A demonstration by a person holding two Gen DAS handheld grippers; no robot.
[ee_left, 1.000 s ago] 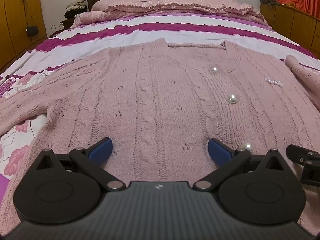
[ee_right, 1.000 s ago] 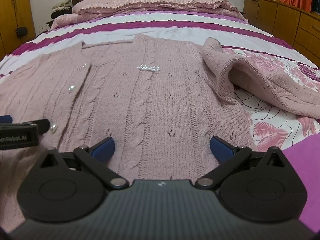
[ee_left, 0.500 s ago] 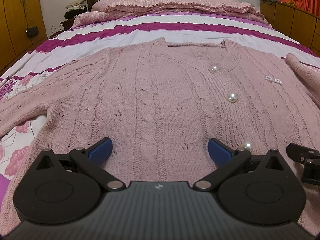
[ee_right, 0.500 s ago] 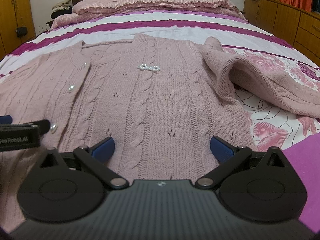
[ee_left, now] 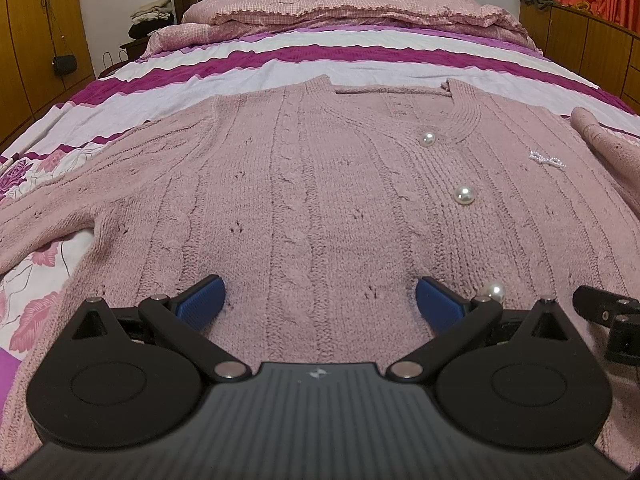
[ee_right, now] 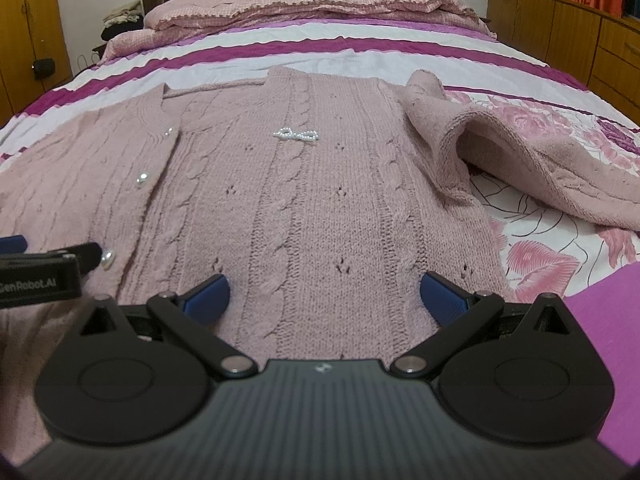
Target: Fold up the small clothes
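Left wrist view: the left gripper (ee_left: pixel 318 300) hangs with jaws spread wide and empty over the hem of the cardigan (ee_left: pixel 320 200), spread flat on the bed (ee_left: pixel 360 68); soft, limp knit, likely stretchy, so pinch hem or shoulder, clear of the pearls (ee_left: pixel 464 195). Right wrist view: the right gripper (ee_right: pixel 324 296) likewise gapes over the other hem side; its sleeve (ee_right: pixel 520 160) lies rumpled, an easy hold.

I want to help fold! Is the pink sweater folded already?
Not yet. The pink sweater lies spread flat on the bed, only its right sleeve flopped.
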